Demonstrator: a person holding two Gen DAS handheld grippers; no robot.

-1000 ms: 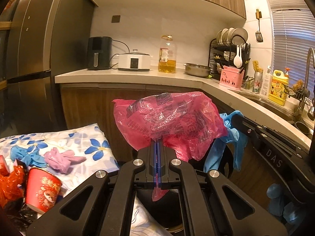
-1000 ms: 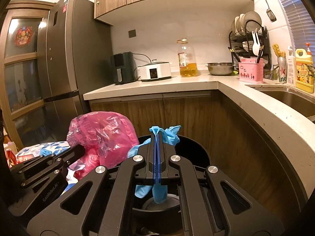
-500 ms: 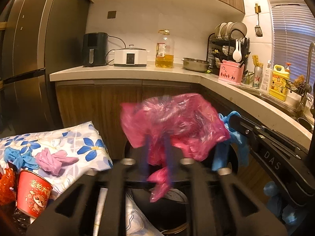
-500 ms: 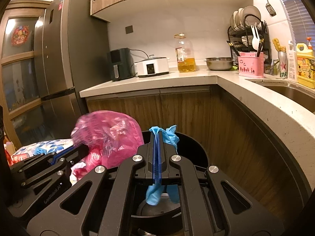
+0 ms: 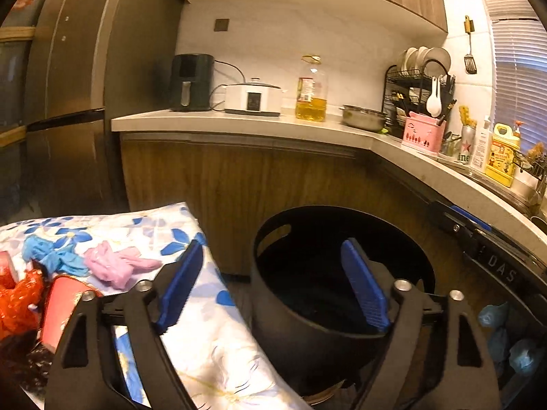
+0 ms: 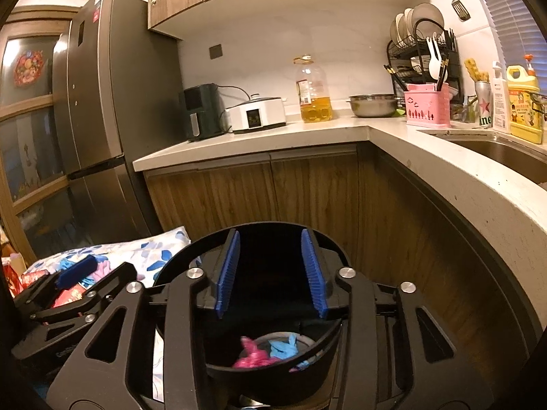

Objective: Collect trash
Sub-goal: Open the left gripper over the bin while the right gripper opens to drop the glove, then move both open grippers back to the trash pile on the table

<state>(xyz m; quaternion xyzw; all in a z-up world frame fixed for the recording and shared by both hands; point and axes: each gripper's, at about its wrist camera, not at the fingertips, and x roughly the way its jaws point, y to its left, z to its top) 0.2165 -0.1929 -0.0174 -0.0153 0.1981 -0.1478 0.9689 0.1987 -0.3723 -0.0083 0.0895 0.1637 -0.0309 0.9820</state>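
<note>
Black gripper, ribbed blue pads.

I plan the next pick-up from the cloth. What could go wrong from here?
1. The pink glove and blue glove lie touching, so the left claw might take both.
2. The paper cup sits beside them and could tip.
3. The flowered cloth may get pinched.

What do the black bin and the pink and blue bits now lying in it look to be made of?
Round black bin: likely rigid matte plastic, with smooth moulded walls and a cut-out handle slot. Crumpled pink piece: thin glossy plastic film, probably a bag. Blue piece: looks like a limp rubbery disposable glove.
</note>
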